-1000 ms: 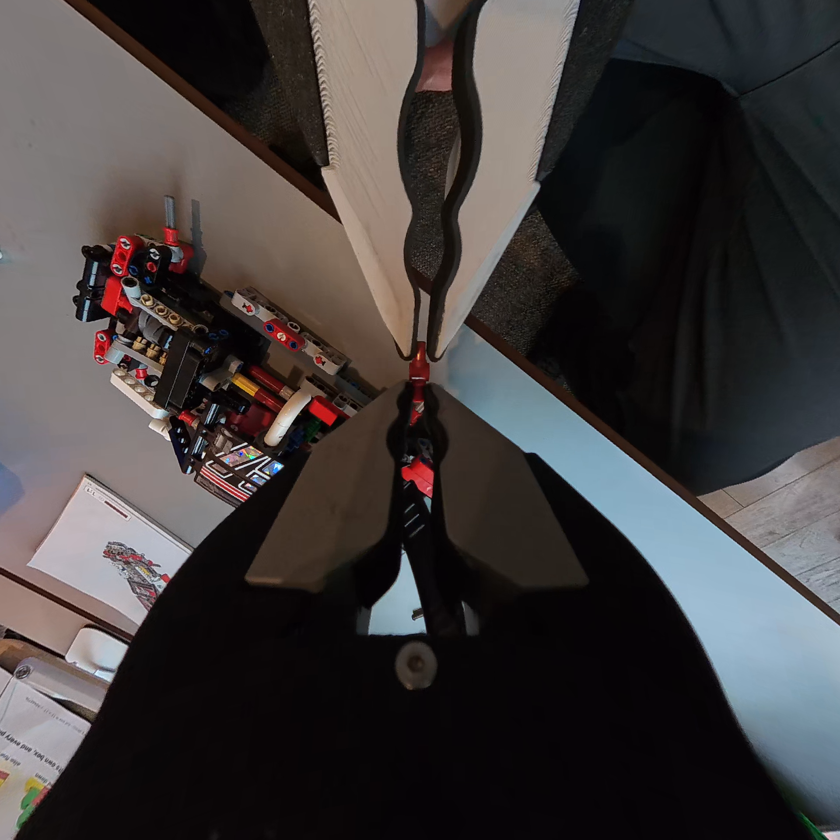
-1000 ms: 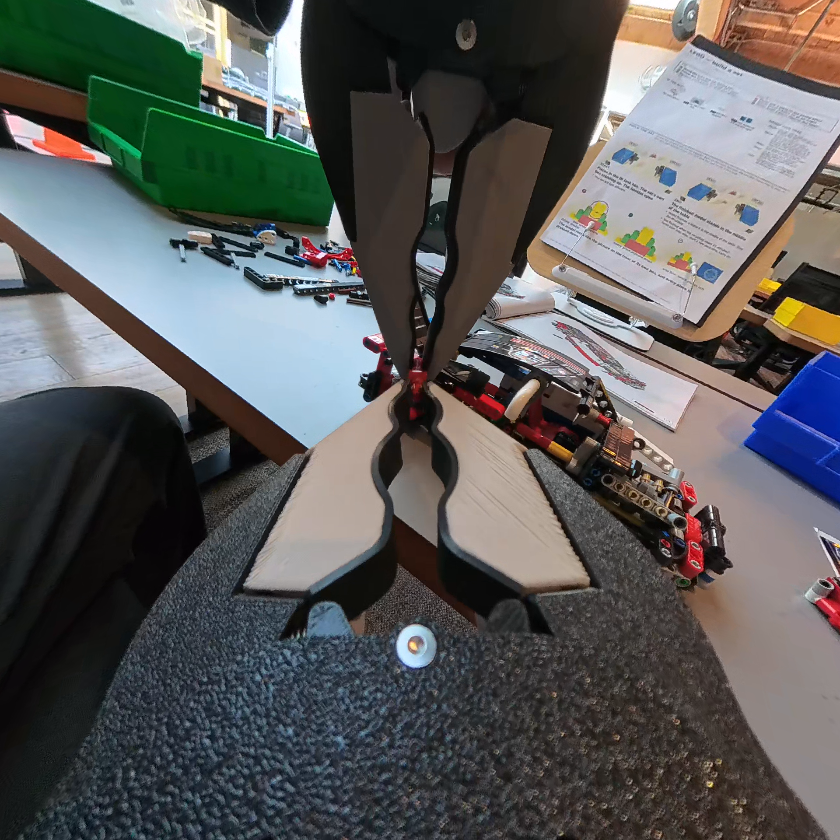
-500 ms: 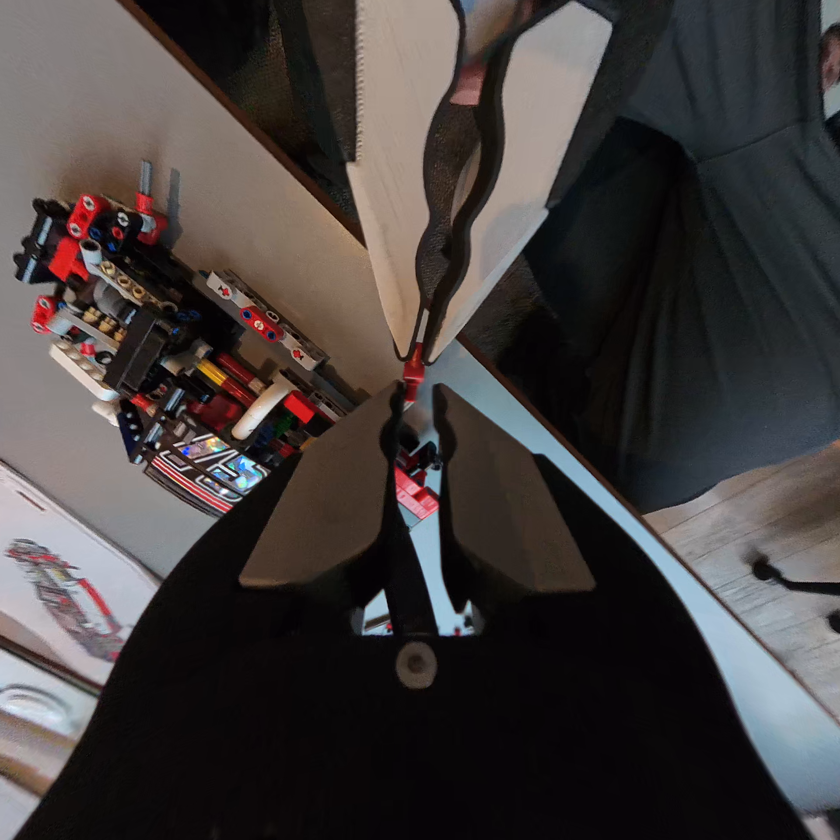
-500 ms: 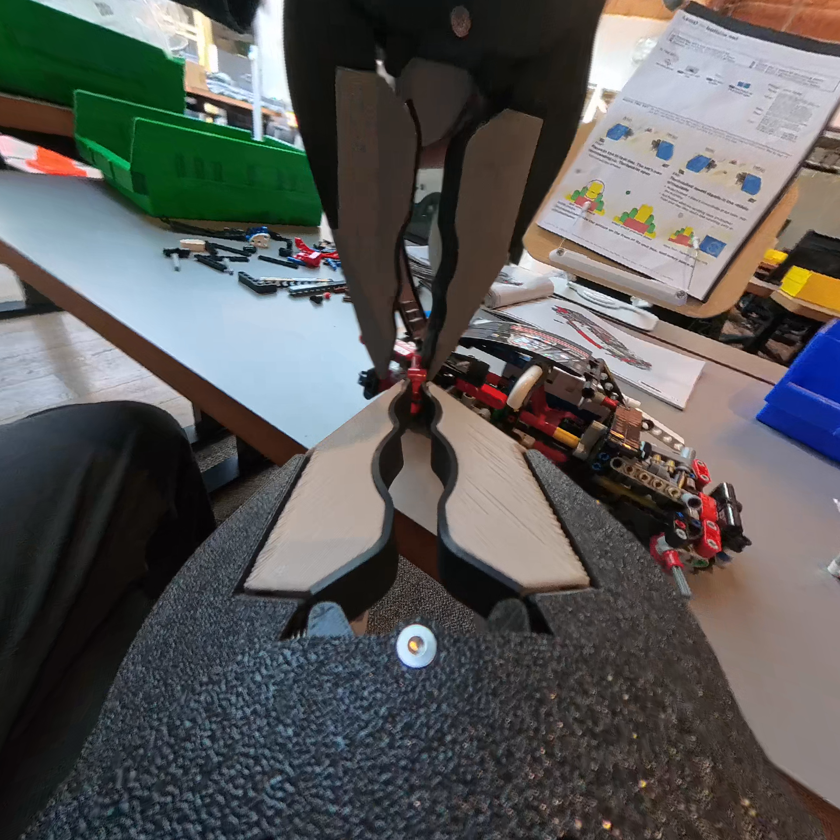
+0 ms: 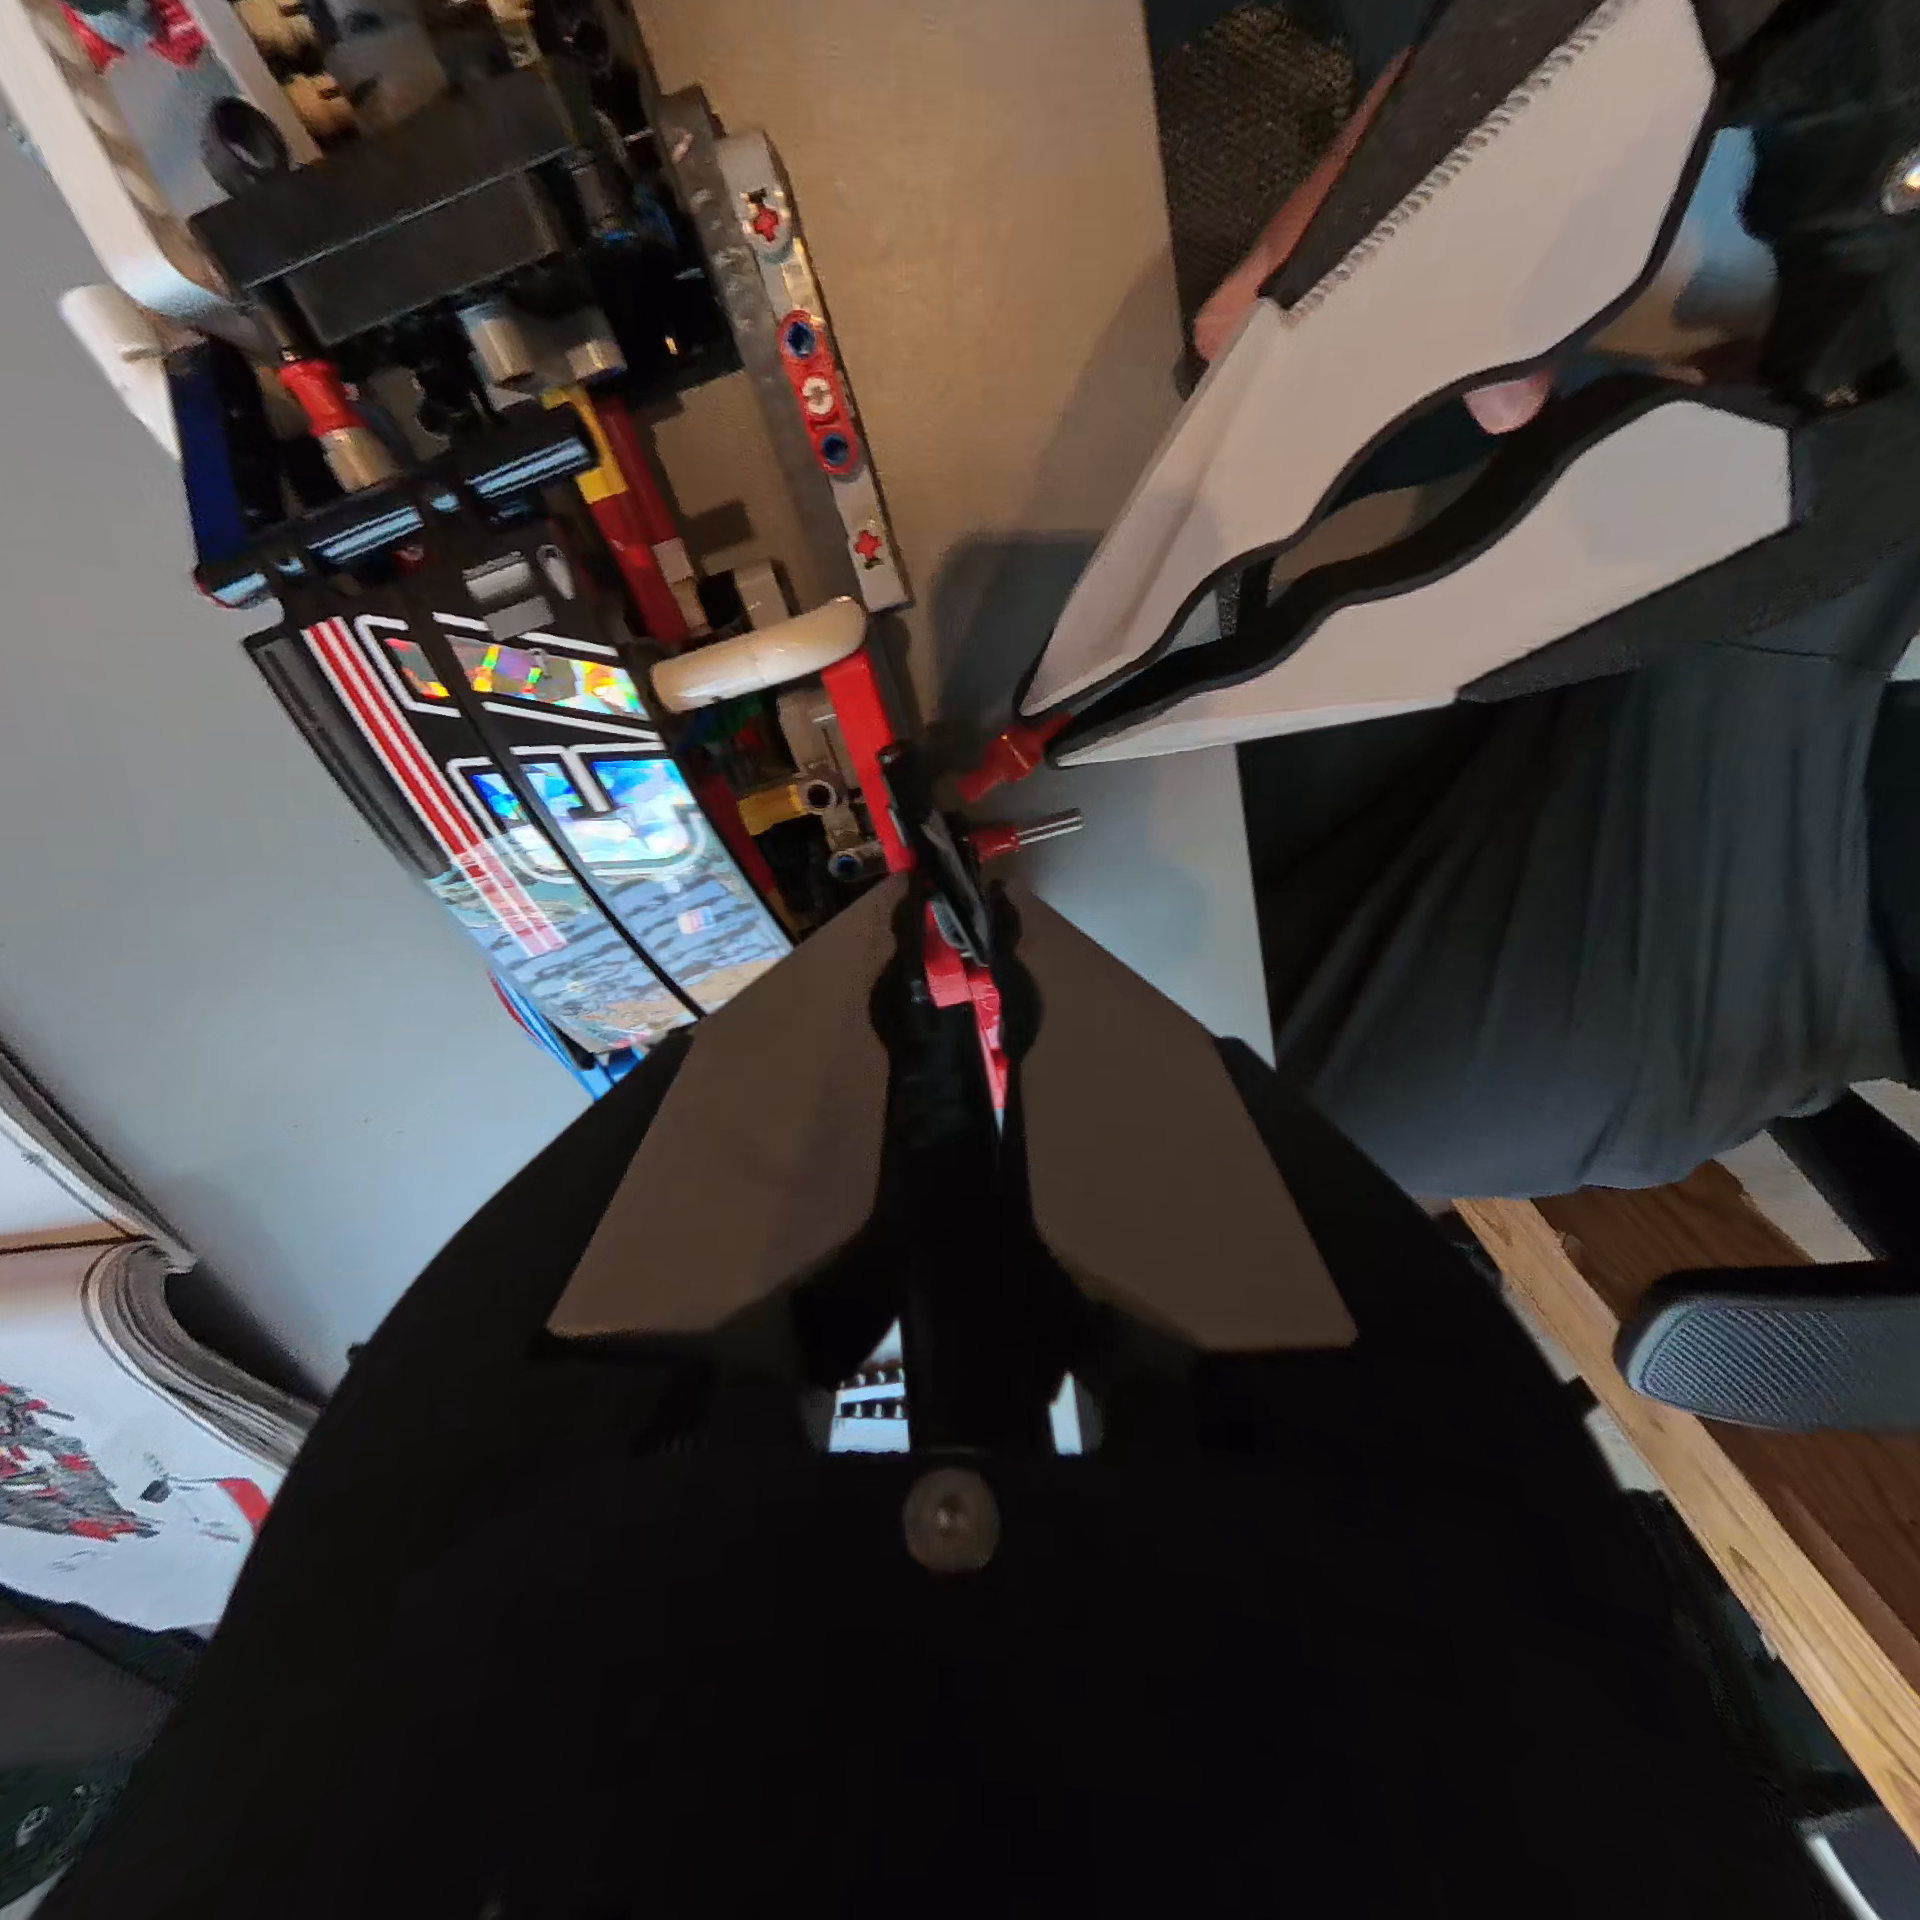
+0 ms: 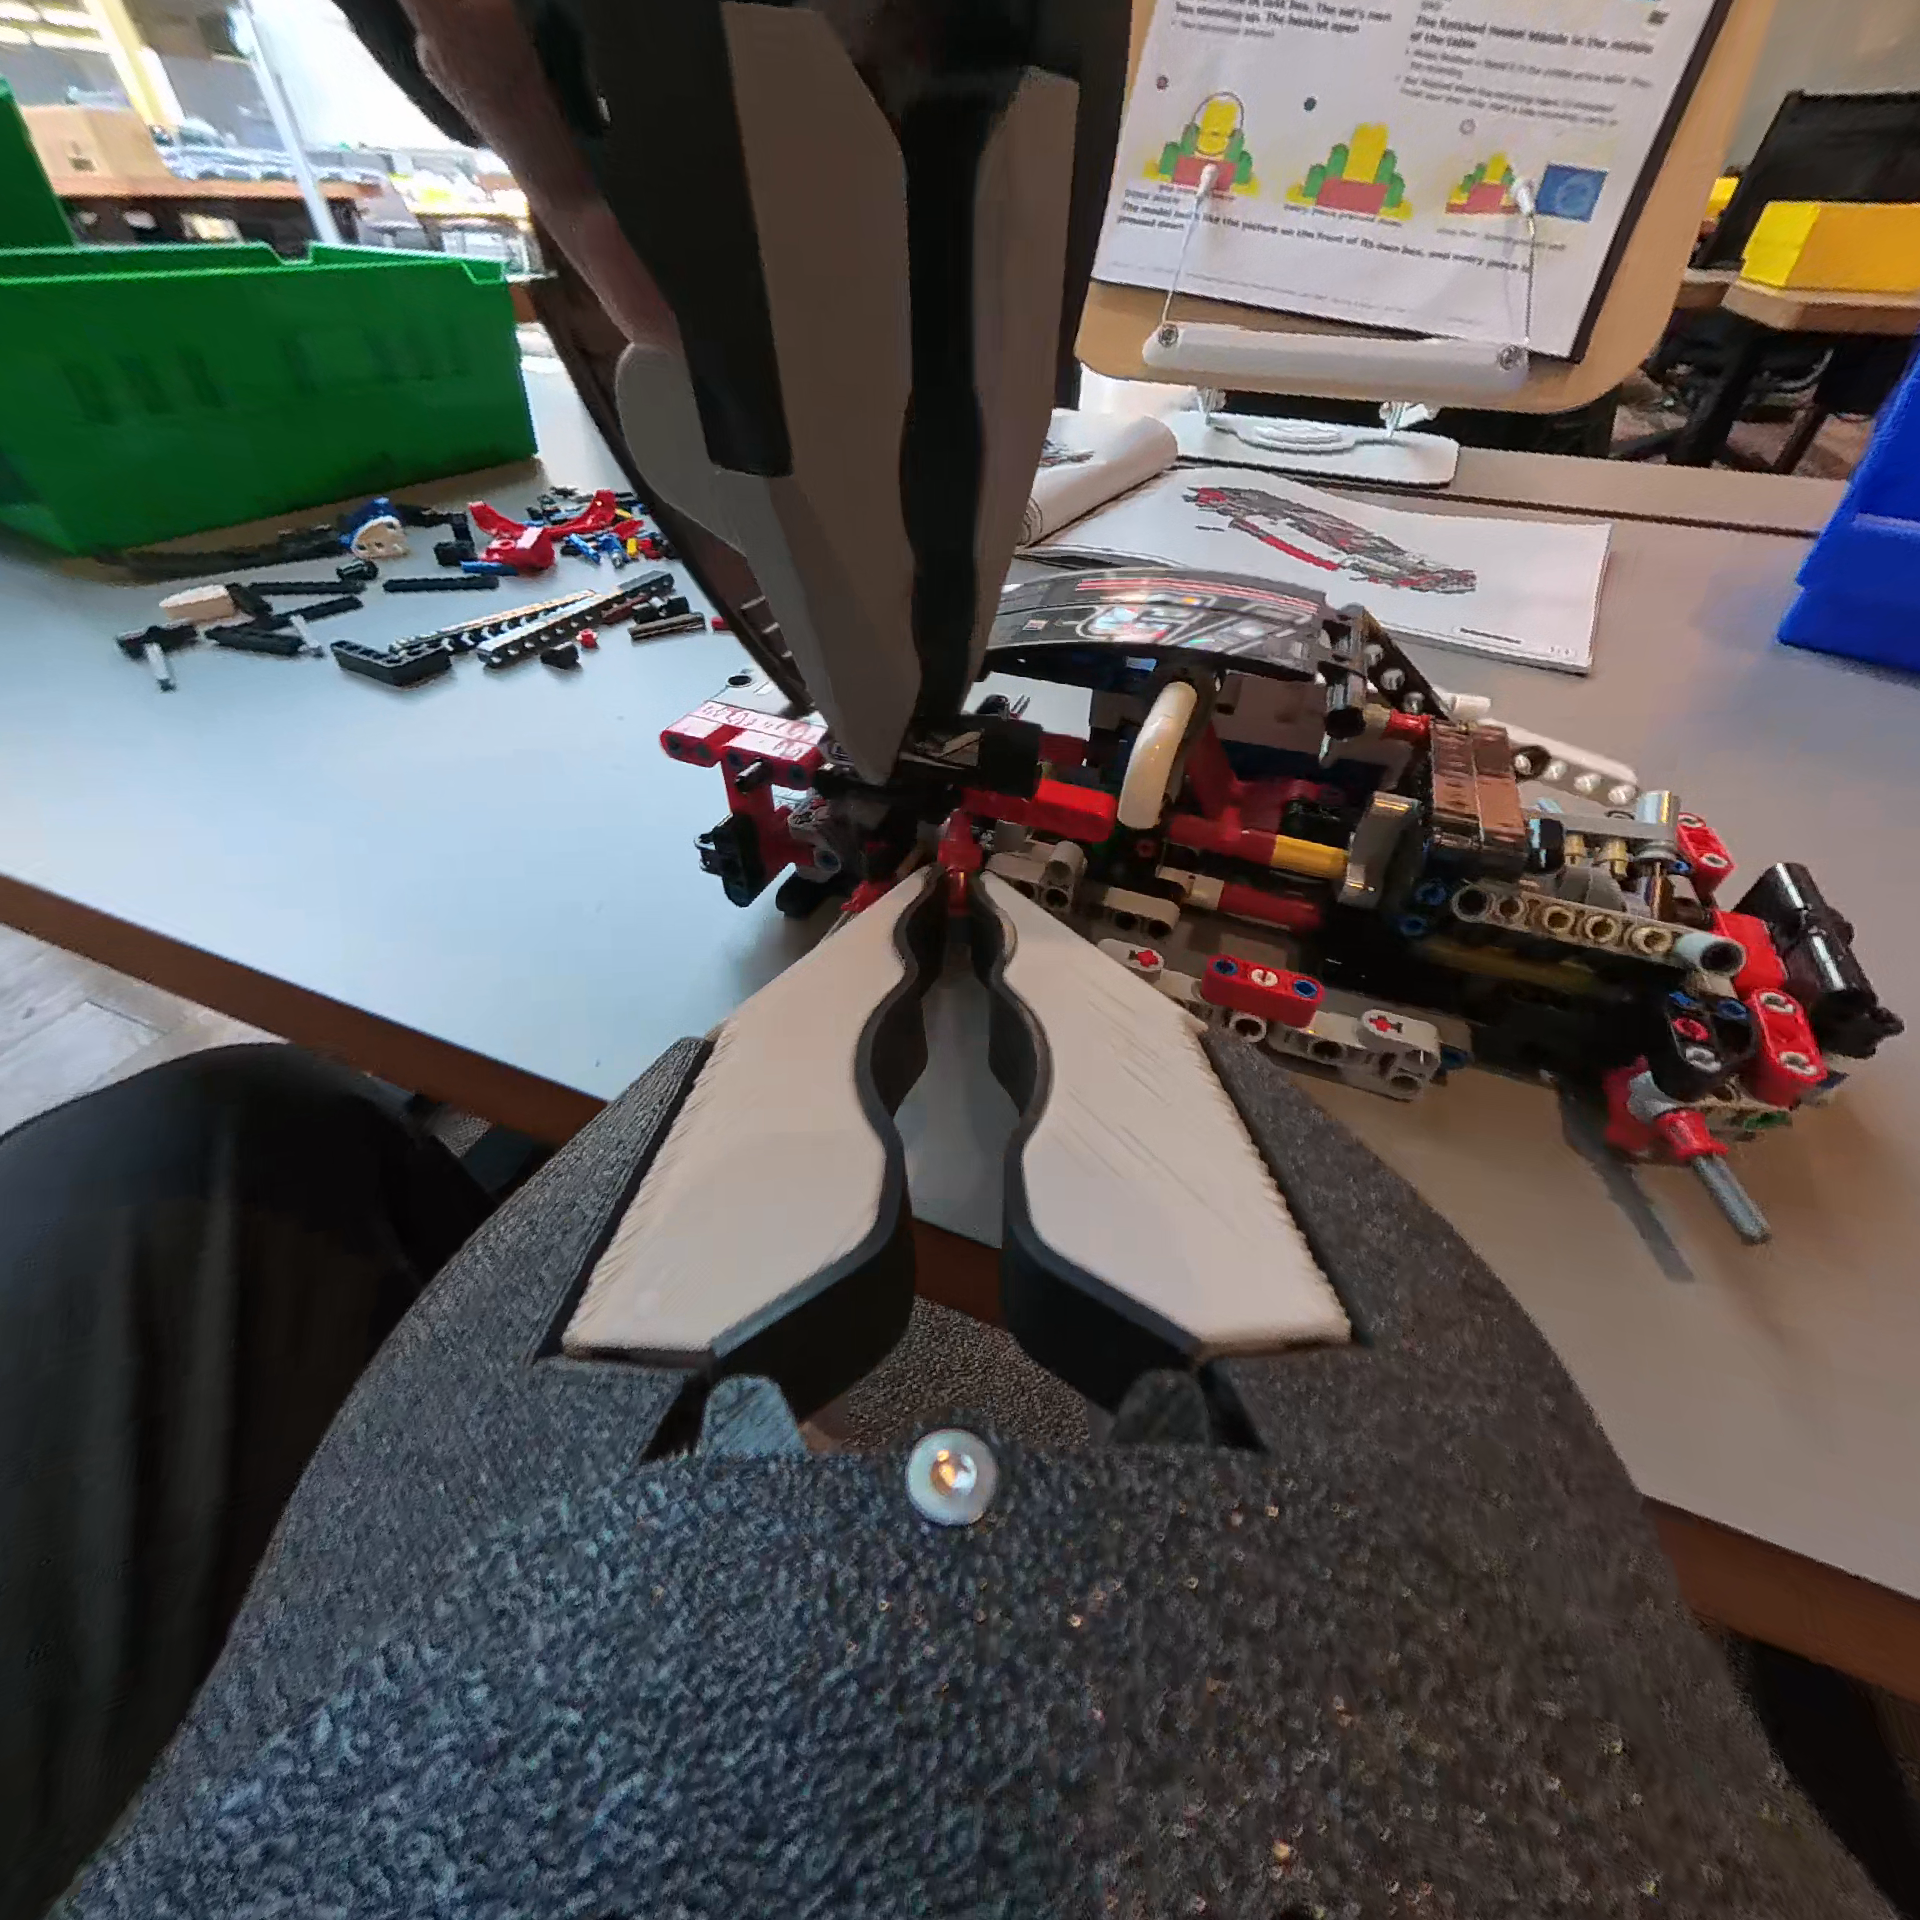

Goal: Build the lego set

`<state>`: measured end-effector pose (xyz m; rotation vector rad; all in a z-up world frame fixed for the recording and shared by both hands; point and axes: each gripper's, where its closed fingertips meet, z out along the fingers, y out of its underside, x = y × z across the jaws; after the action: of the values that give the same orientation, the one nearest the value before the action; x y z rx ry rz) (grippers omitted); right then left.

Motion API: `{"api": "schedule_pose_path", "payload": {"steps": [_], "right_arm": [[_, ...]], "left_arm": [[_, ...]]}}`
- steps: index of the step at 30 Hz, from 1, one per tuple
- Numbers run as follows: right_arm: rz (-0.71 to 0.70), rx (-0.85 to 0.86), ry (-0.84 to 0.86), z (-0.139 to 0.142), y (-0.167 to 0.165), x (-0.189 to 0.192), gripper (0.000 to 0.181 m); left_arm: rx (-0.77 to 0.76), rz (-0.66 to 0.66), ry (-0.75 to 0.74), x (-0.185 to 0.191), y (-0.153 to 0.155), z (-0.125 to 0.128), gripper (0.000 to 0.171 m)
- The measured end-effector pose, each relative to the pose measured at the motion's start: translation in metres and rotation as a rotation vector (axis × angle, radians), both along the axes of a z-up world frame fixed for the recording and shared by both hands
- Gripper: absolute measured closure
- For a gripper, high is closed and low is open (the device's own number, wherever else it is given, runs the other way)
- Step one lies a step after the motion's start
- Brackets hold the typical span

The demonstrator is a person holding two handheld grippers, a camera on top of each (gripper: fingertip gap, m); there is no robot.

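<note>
The partly built red, black and grey Lego car [image 6: 1299, 831] lies on the grey table; in the left wrist view [image 5: 499, 582] it fills the upper left. My left gripper [image 5: 951, 904] is shut on a black-and-red sub-assembly [image 5: 956, 966] held against the car's front end. In the right wrist view the left gripper [image 6: 904, 753] comes down from above. My right gripper [image 6: 951, 883] is shut on a small red pin [image 6: 954, 852], right at the car's front side. In the left wrist view the right gripper [image 5: 1044, 727] holds the pin [image 5: 1003, 769] beside a red bush with a grey axle [image 5: 1023, 831].
Loose black and red parts [image 6: 468, 613] lie at the left, before a green bin [image 6: 239, 384]. An open instruction booklet [image 6: 1403, 561] and a sheet on a stand [image 6: 1351, 156] are behind the car. A blue bin [image 6: 1860, 582] stands at the right. The table edge [image 6: 312, 997] runs close below the grippers. Both grippers' tips are close together, under 4 cm apart.
Both grippers have moved from over the table edge in to the car's front end, each keeping its part. The left gripper's jaws loosened briefly, then closed again.
</note>
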<state>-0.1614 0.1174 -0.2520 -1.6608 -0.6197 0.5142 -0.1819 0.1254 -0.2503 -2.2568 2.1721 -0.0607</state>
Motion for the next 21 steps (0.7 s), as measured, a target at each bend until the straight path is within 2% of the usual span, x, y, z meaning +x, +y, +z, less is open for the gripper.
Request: {"api": "schedule_pose_path", "payload": {"steps": [9,12,15,21], "right_arm": [[-0.033,-0.042,0.07,0.0,0.009,0.0,0.18],[-0.032,-0.039,0.073,0.0,0.008,0.0,0.18],[-0.033,-0.04,0.077,0.0,0.009,0.0,0.18],[-0.034,-0.042,0.076,-0.001,0.01,0.0,0.18]], "left_arm": [[-0.065,0.018,0.034,0.001,0.002,0.0,0.165],[-0.034,0.011,0.008,0.002,0.004,0.002,0.166],[-0.002,0.027,0.016,-0.001,0.01,0.003,0.154],[-0.077,0.044,0.039,-0.005,0.004,-0.009,0.157]]}}
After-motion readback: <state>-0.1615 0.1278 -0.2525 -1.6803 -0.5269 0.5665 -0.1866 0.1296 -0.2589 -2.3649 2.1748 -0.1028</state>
